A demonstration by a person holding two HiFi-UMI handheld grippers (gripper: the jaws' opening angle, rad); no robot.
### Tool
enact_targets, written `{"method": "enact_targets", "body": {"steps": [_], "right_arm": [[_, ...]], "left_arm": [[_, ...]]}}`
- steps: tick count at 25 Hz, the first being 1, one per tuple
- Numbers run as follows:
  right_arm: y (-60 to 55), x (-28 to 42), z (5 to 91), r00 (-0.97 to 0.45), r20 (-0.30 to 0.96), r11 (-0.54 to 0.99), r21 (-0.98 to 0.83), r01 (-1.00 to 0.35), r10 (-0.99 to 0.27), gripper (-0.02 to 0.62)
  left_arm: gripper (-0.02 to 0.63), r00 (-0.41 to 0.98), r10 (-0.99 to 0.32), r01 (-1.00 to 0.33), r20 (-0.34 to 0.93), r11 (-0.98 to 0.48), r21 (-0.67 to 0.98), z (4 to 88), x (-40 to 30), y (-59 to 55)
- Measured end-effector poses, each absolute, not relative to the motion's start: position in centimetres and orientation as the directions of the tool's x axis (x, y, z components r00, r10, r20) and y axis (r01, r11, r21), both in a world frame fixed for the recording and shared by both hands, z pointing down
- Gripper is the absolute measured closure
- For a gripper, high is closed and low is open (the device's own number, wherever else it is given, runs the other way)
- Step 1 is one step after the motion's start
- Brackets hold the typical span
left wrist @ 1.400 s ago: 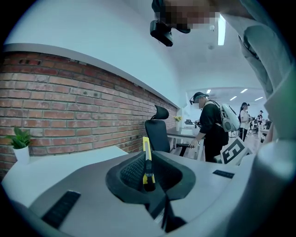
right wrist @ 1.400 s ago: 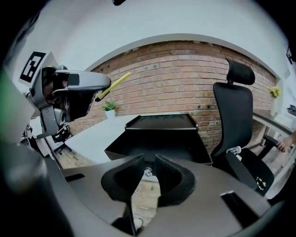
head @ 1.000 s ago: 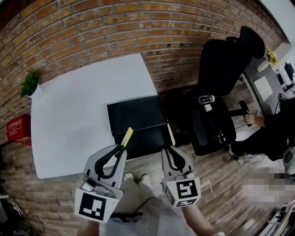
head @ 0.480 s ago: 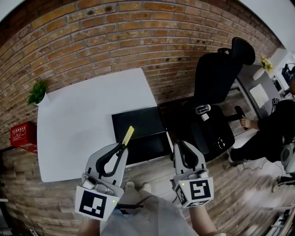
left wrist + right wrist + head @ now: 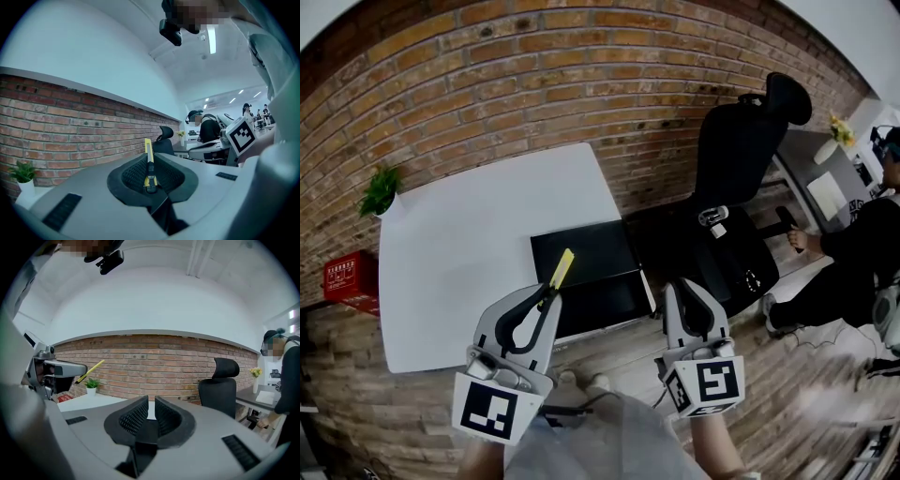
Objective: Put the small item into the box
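A slim yellow utility knife (image 5: 561, 269) sticks up and forward out of my left gripper (image 5: 547, 297), which is shut on its lower end. Its tip hangs over the near left part of the black box (image 5: 586, 246), which lies flat at the near right corner of the white table (image 5: 469, 234). In the left gripper view the knife (image 5: 149, 161) stands upright between the ribbed pads. My right gripper (image 5: 691, 287) is held to the right of the box, off the table, shut with nothing in it; its pads (image 5: 136, 414) stand almost together.
A small potted plant (image 5: 377, 190) stands at the table's far left corner, with a red crate (image 5: 343, 274) on the floor to the left. A black office chair (image 5: 739, 169) stands right of the box. A seated person (image 5: 862, 253) is at a desk far right. A brick wall runs behind.
Both grippers have lifted a little and the right one has drifted right and nearer to me. The knife stays gripped in the left gripper.
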State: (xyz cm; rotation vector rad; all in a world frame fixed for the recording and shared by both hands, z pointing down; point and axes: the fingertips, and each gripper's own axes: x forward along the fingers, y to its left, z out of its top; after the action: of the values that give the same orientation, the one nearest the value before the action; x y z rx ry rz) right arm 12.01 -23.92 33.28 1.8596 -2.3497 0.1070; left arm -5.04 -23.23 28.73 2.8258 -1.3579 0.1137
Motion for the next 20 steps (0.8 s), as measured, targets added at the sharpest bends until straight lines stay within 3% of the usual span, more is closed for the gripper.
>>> {"method": "enact_targets", "body": {"steps": [20], "right_arm": [[-24.9,11.7,34.2,-0.234,0.182,0.242,0.024,-0.97,-0.955,0.528]], "left_arm": [[0.554,0.625,-0.776,-0.778,0.085,-0.628,-0.018,29.4,-4.8,-24.5]]}}
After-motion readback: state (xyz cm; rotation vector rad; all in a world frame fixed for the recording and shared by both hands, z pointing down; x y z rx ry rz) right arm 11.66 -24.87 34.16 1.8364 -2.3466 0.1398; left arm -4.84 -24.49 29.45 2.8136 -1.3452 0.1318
